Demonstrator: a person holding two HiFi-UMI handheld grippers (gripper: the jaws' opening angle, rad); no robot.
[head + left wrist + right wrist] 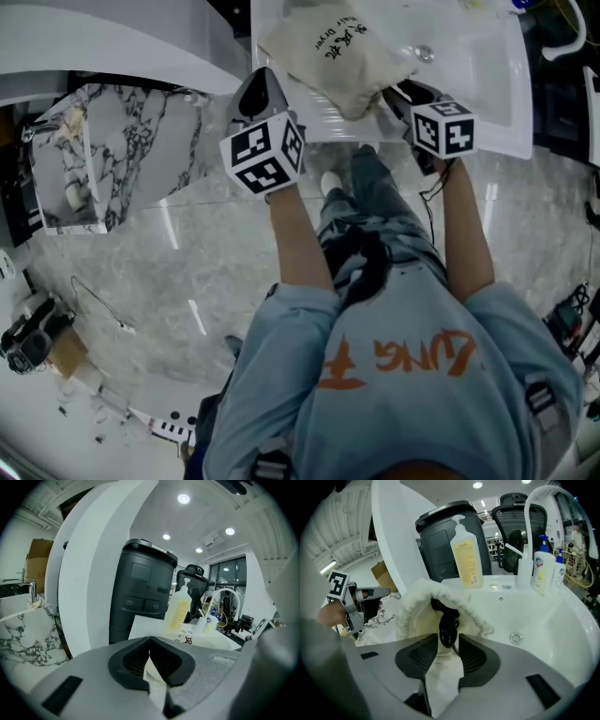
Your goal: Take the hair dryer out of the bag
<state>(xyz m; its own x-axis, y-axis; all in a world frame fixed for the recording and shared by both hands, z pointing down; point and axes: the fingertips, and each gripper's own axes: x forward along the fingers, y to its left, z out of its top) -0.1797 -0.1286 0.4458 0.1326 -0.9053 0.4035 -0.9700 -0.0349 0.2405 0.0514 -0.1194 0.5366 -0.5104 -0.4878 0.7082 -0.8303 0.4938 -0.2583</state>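
**A:** What could go wrong here?

**B:** The cloth bag [330,54] lies loose on the sink [548,620]. My left gripper [149,641] is pressed together on nothing, just beside it. If I pull, the bag may slide along, or its gathered mouth may snag.

**A:** And your right?

**B:** My right gripper [449,641] is spread wide. Its jaws flank the black hair dryer [447,623] poking from the bag's mouth, not yet pinching.
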